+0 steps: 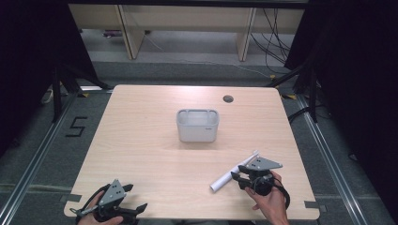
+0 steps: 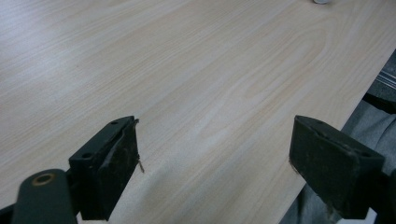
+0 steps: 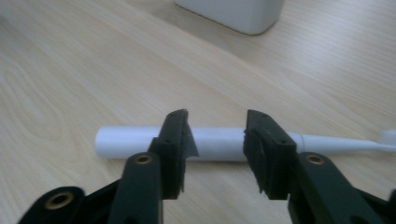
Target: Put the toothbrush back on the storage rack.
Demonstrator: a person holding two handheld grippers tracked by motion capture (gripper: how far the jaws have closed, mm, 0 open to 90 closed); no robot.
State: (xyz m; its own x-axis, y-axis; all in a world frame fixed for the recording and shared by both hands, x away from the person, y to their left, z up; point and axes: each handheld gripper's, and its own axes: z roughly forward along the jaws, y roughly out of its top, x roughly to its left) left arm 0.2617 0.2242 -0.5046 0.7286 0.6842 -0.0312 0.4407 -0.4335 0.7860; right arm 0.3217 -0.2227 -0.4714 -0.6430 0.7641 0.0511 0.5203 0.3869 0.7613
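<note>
table (image 1: pixel 155 154), pale wood grain, with a dark round hole (image 1: pixel 228 99) near its far edge at about 1 o'clock from centre.

white bin (image 1: pixel 197 125) stands upright at table centre, open top, nothing to be made out inside it from the high view. in the right gripper view its lower wall (image 3: pixel 233 11) sits at 12 o'clock, well beyond the jaws.

white electric toothbrush (image 1: pixel 233 172) lies flat on the table at roughly 4 o'clock from the bin, well apart from it. thick handle end points toward the near edge, thin neck and head point up toward 1 o'clock.

right gripper (image 1: pixel 238 177), held in the person's right hand (image 1: pixel 270 202), is at the toothbrush's handle, near the table's 5 o'clock corner. in the right gripper view the toothbrush (image 3: pixel 215 143) lies crosswise, handle butt at 9 o'clock, thin neck running off at 3 o'clock. the jaws stand partly closed, one on each side of the mid-handle section; the handle lies across behind the tips. whether the pads press on it i cannot tell. toothbrush not lifted; it rests on the wood.

left gripper (image 1: pixel 141 207), in the left hand (image 1: pixel 105 213), sits at the table's 7 o'clock corner by the near edge. in the left gripper view (image 2: pixel 215 154) its jaws stand wide apart, bare table between them.
</note>
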